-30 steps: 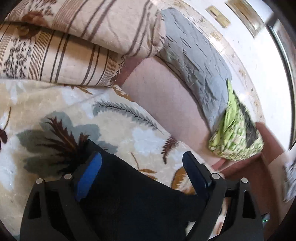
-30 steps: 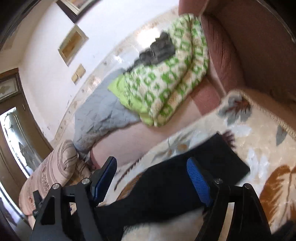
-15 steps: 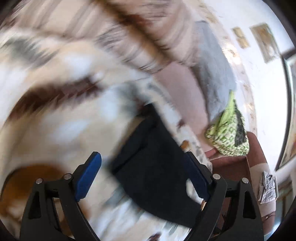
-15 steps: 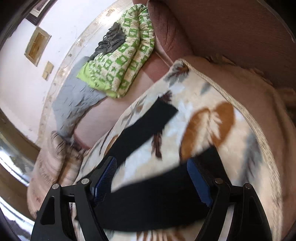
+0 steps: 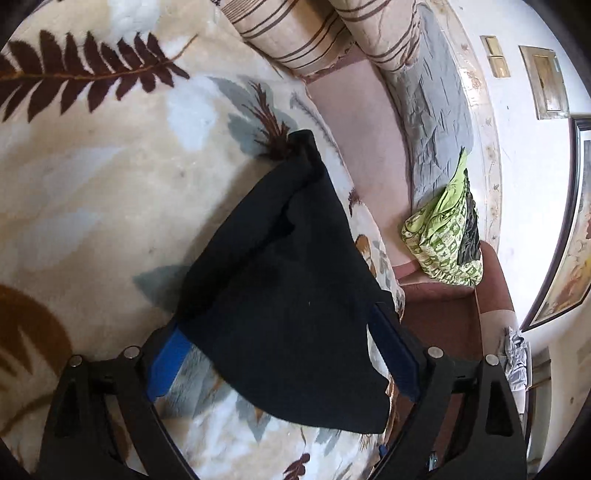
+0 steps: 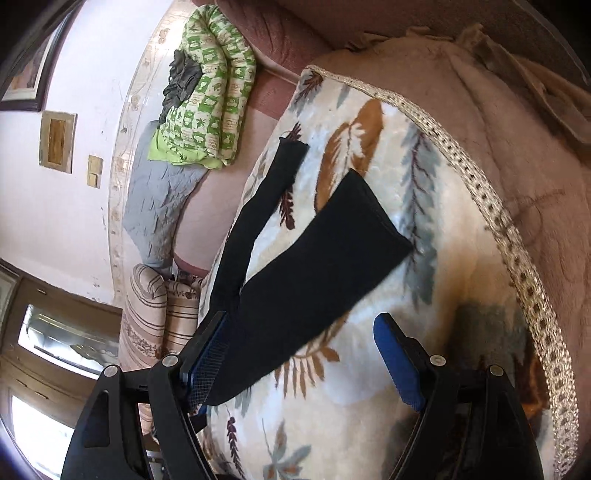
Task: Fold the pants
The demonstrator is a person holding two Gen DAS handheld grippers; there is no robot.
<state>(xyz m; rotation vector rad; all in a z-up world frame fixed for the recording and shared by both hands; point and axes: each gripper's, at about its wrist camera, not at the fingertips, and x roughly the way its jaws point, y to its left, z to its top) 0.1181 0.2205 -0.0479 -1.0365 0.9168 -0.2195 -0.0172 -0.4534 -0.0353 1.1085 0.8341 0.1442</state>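
Note:
Black pants (image 5: 284,295) lie spread on a cream blanket with a leaf print (image 5: 110,177). In the left wrist view their wide upper part fills the space between the open blue-padded fingers of my left gripper (image 5: 280,354), which hovers above it and holds nothing. In the right wrist view the two legs (image 6: 317,258) fan out apart across the blanket (image 6: 436,258). My right gripper (image 6: 306,362) is open above the near leg, its left pad (image 6: 207,365) over the cloth's edge.
Striped bolster pillows (image 5: 295,33) lie at the blanket's far end. A grey quilt (image 5: 436,107) and a folded green patterned blanket (image 5: 439,236) lie along the wall side. The brown sofa edge (image 6: 535,166) borders the blanket on the right.
Both grippers have pulled back and higher above the pants. More of the garment shows now, with the two legs visible apart. Both grippers have stayed open.

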